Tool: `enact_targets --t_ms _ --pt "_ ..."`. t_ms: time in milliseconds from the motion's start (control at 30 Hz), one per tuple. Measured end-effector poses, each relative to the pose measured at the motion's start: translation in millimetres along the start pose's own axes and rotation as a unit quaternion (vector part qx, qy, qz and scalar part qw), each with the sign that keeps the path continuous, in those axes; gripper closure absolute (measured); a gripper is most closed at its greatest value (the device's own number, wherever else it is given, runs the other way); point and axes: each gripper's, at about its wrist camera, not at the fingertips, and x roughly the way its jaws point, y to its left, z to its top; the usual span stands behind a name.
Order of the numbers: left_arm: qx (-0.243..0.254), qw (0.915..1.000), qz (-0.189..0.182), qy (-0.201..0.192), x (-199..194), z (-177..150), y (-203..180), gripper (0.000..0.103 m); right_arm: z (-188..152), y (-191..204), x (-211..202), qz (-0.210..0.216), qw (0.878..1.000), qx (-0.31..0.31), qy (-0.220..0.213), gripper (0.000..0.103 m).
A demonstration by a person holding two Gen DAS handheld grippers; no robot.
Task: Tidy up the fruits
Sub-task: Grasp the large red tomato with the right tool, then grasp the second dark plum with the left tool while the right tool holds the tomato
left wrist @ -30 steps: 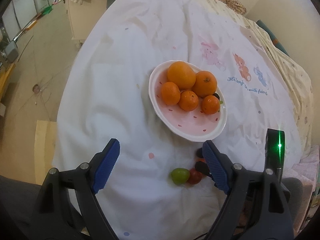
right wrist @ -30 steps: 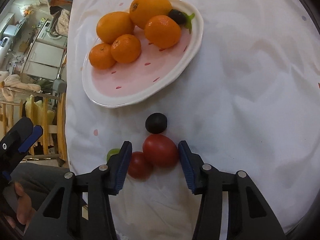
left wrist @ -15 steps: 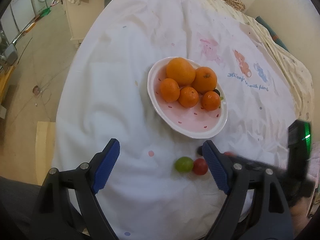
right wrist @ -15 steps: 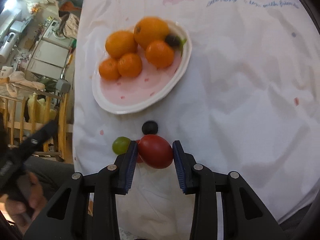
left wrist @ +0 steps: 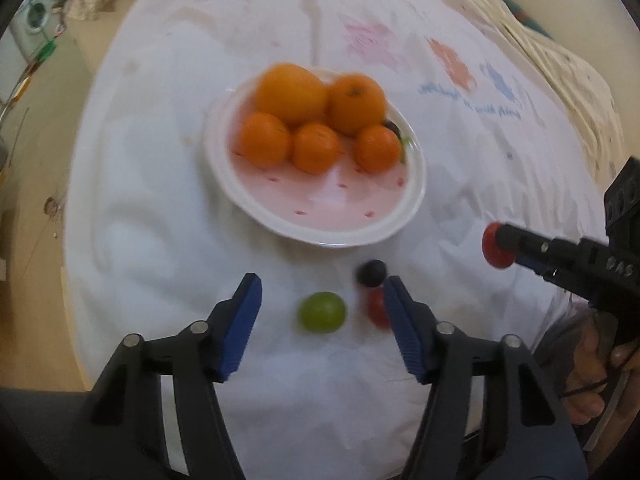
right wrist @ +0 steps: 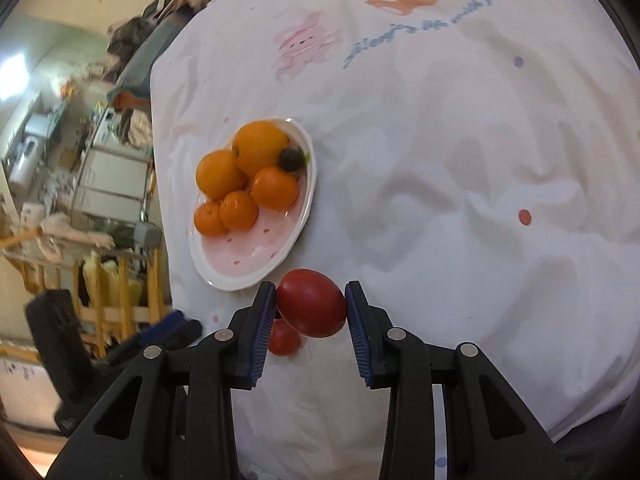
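Right now the large red oval tomato (right wrist: 311, 309) sits pinched between the blue ribbed pads of my right gripper (right wrist: 310, 322), whose jaws are clenched on its two sides and hold it up off the cloth, just in front of the near rim of the plate. From my left wrist camera the same tomato (left wrist: 495, 245) shows as a red disc at the tip of the right gripper (left wrist: 516, 246), off to the right of the plate and above the cloth.

Below it, a smaller red cherry tomato (right wrist: 283, 337) lies on the white printed tablecloth (right wrist: 460, 168); in my left view this one (left wrist: 376, 305) is touching the inner face of my right-hand pad. Just beyond it rests a small dark round fruit (left wrist: 371, 272), and to its left a round green fruit (left wrist: 321, 312) lies between the two pads of my left gripper (left wrist: 320, 322). Those jaws stand wide apart, released, with nothing held.

Farther out is the oval white plate with a pink speckled centre (right wrist: 256, 264), near the loose fruit but apart from it. Five oranges (right wrist: 256, 151) are heaped toward its far end, two large and three small, with another dark fruit (right wrist: 290, 159) and a bit of green leaf tucked beside them at the rim. The near half of the plate is bare.

The cloth carries cartoon animals and blue script and drapes over the table (left wrist: 120, 240). The left view is blurred.
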Motion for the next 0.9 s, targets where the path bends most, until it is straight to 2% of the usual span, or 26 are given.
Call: enact_targets --t_ms 100,233,333,500,533,567,600,700,900 --pt "0.003 0.9997 -0.010 0.024 15.7 2.8 -13.2 0.055 0.9 -3.7 -7.5 0.015 1.000 0.010 -0.010 0.065" --pt "-0.004 0.9992 -0.006 0.039 34.9 7.1 -25.9 0.057 4.7 -6.6 -8.5 0.022 0.999 0.019 -0.014 0.065" --pt "0.002 0.9986 0.009 0.052 48.2 8.4 -33.2 0.067 8.2 -10.7 -9.2 0.028 0.999 0.031 -0.018 0.065" --pt "0.012 0.9975 0.033 0.062 64.3 10.2 -41.6 0.070 11.6 -17.5 -9.7 0.037 0.998 0.046 -0.017 0.065" --pt "0.017 0.9971 0.039 0.063 66.5 9.9 -44.0 0.073 12.2 -18.4 -9.6 0.037 0.998 0.048 -0.016 0.065" --pt "0.025 0.9965 0.049 0.064 68.0 9.2 -46.6 0.082 12.9 -19.1 -9.8 0.038 0.998 0.049 -0.017 0.065" --pt "0.032 0.9957 0.057 0.065 69.5 8.6 -48.4 0.083 13.7 -19.5 -10.0 0.037 0.998 0.049 -0.018 0.065" --pt "0.041 0.9950 0.071 0.057 65.2 6.7 -49.9 0.083 14.3 -21.4 -9.7 0.035 0.998 0.053 -0.018 0.065" --pt "0.029 0.9990 0.032 0.013 24.1 7.8 -48.0 0.083 13.2 -20.4 -7.4 0.036 0.998 0.053 -0.017 0.065"
